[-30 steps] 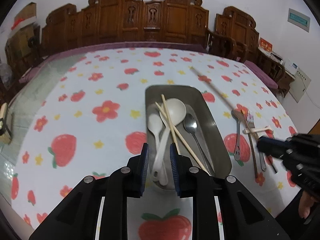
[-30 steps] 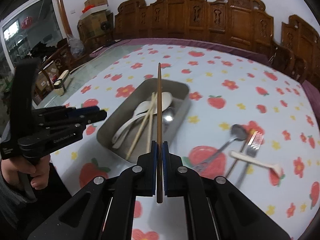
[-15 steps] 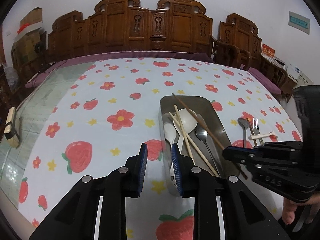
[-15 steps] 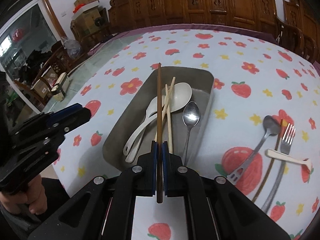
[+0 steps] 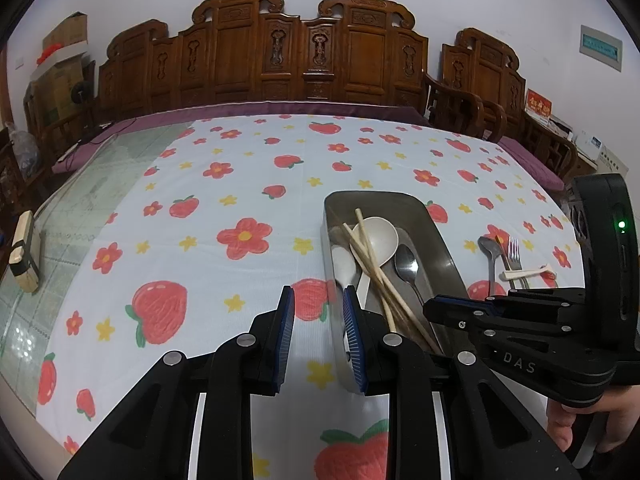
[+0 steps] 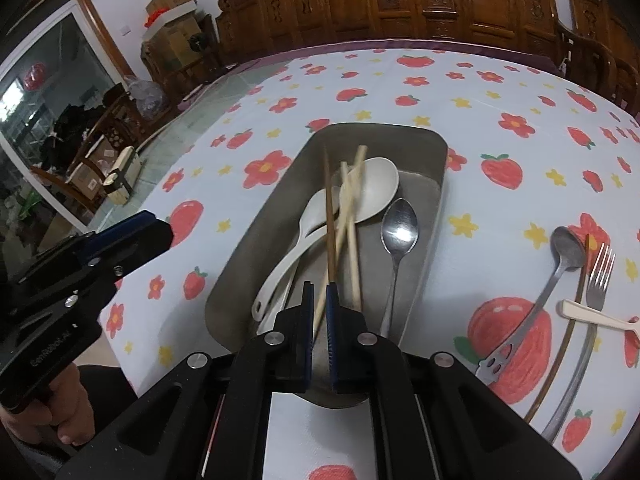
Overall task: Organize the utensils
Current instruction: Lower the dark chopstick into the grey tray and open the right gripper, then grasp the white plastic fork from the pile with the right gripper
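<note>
The strawberry tablecloth (image 6: 460, 80) is stretching ahead of both tools, and the metal tray (image 6: 436, 160) is lying directly in front of the right gripper (image 6: 319, 300). Its jaws are standing slightly spread around the dark chopstick (image 6: 329, 216), which is lying loose in the tray beside the pale chopsticks (image 6: 351, 216) and spoons. Judging by this, backing straight out will avoid dragging it. The left gripper (image 5: 319, 320) is hovering spread, holding nothing, just left of the tray.

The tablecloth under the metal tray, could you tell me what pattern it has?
White tablecloth printed with red strawberries, red flowers and yellow stars; clearest in the left wrist view.
</note>
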Demonstrator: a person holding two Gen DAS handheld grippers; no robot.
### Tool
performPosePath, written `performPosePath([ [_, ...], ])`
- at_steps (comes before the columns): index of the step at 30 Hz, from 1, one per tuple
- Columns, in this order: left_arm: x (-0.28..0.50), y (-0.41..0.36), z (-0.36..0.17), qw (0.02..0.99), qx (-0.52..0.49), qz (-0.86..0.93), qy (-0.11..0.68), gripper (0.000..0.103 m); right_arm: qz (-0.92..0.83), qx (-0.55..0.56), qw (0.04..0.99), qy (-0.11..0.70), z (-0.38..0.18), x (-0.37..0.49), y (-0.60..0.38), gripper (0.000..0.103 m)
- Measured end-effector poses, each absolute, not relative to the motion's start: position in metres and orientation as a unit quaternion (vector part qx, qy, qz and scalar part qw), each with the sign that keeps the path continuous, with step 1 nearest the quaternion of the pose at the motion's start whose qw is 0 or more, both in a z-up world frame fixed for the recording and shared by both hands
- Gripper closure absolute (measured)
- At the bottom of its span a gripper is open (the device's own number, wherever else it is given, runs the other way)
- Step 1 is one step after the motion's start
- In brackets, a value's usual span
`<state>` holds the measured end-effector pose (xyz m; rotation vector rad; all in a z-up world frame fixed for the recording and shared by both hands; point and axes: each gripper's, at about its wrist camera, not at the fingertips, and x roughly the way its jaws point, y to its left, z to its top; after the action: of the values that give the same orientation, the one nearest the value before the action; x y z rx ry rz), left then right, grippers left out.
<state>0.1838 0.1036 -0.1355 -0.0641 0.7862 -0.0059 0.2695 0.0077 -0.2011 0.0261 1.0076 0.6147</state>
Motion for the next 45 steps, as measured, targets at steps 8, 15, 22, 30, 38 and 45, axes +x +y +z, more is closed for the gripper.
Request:
performPosePath([
  [8,0.182,0.095,-0.136,0.925,-0.032,-0.012,0.379,0.072,0.296,-0.007,0.852,0.432,-0.181,0.261,-0.023,0.095],
  [15,0.18,0.066,-0.137,0.925,-0.028,-0.041,0.378,0.069,0.237,-0.053,0.881,0.406,-0.17,0.264,-0.111,0.076],
  [22,0.176,0.031,-0.135,0.928,-0.022,-0.069,0.365,0.049,0.176,-0.089,0.886,0.419,-0.19,0.283,-0.191,0.061],
  [30,0.175,0.014,-0.136,0.931,-0.009,-0.073,0.357,0.042,0.184,-0.066,0.864,0.463,-0.22,0.319,-0.221,0.06],
  [38,0.175,0.001,-0.141,0.928,0.007,-0.089,0.363,0.042,0.223,-0.085,0.831,0.502,-0.237,0.334,-0.206,0.06],
  [45,0.173,-0.006,-0.142,0.927,0.018,-0.096,0.361,0.042,0.243,-0.086,0.813,0.522,-0.236,0.322,-0.21,0.06],
])
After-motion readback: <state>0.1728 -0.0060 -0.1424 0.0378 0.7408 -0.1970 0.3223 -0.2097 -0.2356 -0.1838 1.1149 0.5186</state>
